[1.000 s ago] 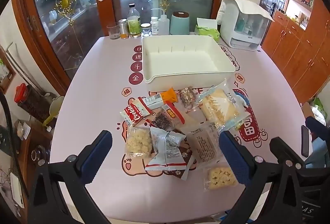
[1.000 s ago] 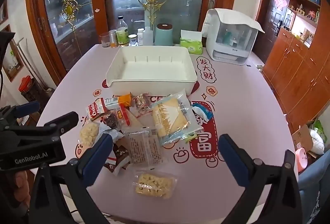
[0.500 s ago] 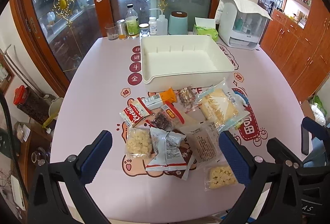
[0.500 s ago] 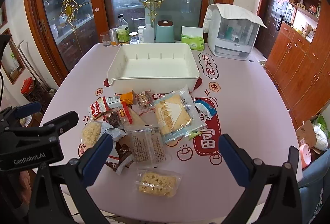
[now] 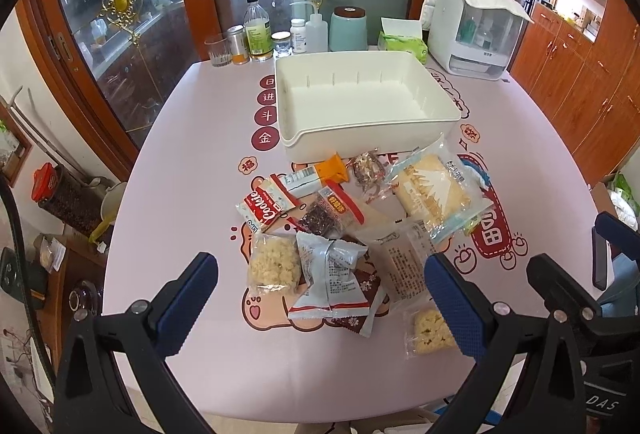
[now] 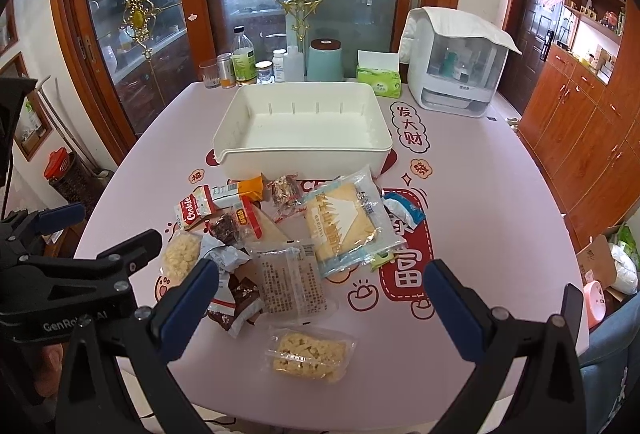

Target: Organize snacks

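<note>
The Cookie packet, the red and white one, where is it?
In the left wrist view the Cookie packet lies at the left edge of the snack pile, in front of the white bin and just behind a clear bag of puffed rice.

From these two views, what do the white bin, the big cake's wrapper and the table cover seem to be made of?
Bin: likely rigid moulded plastic, matte off-white, with ribbed slots along the inner wall. Cake wrapper: thin clear plastic film, glossy, crinkled at the sealed edges. Table cover: probably a smooth vinyl or similar sheet, pink with printed red characters and a soft sheen; the exact material cannot be told.
</note>
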### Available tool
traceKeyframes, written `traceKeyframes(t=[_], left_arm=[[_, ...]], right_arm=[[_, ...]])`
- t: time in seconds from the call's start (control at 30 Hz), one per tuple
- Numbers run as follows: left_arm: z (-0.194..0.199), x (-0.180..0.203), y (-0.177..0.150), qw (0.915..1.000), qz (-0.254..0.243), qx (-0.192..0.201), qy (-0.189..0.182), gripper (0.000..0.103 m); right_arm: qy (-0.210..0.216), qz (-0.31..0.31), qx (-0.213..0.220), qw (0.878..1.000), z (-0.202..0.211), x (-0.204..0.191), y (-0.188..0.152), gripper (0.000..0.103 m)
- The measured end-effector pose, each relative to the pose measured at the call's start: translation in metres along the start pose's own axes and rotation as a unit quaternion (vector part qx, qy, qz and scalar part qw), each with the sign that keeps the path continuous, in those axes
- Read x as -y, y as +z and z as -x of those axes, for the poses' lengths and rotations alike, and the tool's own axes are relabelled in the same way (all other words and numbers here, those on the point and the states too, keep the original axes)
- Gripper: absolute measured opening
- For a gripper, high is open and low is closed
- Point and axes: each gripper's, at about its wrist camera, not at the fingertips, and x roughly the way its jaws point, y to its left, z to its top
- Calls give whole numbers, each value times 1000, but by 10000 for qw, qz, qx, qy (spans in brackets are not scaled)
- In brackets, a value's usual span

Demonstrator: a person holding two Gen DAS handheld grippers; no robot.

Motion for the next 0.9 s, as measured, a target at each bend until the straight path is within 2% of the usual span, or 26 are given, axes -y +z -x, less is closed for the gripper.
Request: traceKeyframes(t=[0.5, 0.9], left_arm=[[-5, -6, -3, 9995, 151, -183, -225, 102], [3, -7, -5, 9999, 107, -20, -45, 102]], right_arm=[[39, -8, -50, 10000, -2, -2, -1, 102], [89, -3, -51, 9999, -1, -4, -4, 102]])
